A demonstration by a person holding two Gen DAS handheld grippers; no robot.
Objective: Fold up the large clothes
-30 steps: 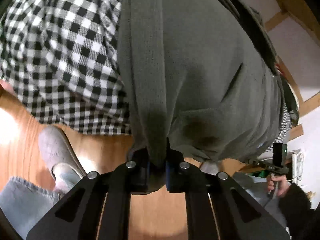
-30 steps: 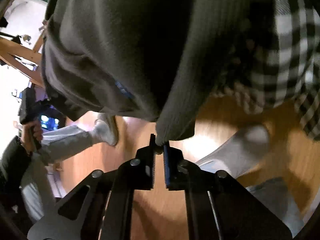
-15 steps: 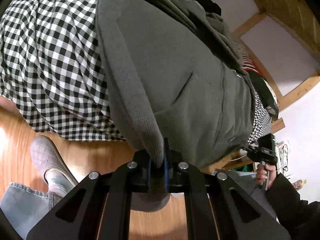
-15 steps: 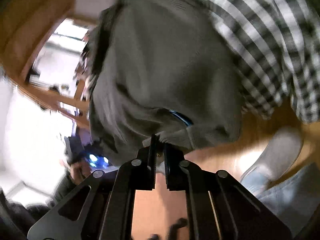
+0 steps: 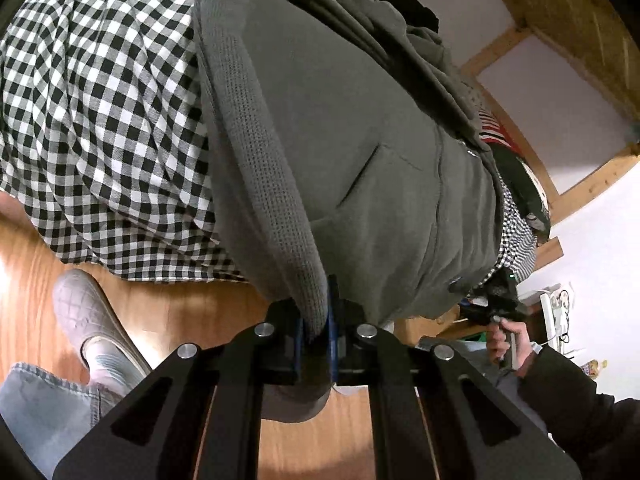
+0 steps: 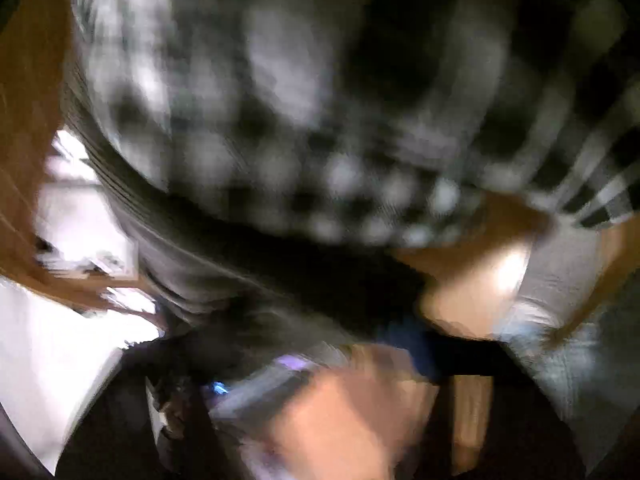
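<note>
**Grey sweatshirt gripped at the hem, fold barely begun**

Spread widest: a black-and-white checked bedcover (image 5: 100,120), draped over the bed edge down towards a wooden floor (image 5: 168,312). Lying across that cover, a large grey sweatshirt (image 5: 360,160), body mostly flat with its front pocket showing, upper part bunched and rumpled towards the far side, lower edge hanging off the bed. Behind, a wooden bed frame (image 5: 560,20) and a heap of other clothes, one striped red and white. Lower left, a grey quilted slipper (image 5: 88,320).

Clenched on the ribbed hem (image 5: 280,220) of the sweatshirt: the left gripper (image 5: 316,332), jaws closed with the knitted band pinched between them. Farther right in the left wrist view, the right gripper (image 5: 498,300), small and held in a hand; own camera smeared by motion blur, showing only checks and dark cloth, so impossible to tell whether clamped or released.

Judged from the lie of the cloth: no crease or doubled layer visible, nothing folded so far. Left to do, probably: smoothing, sleeves in, body folded over.
</note>
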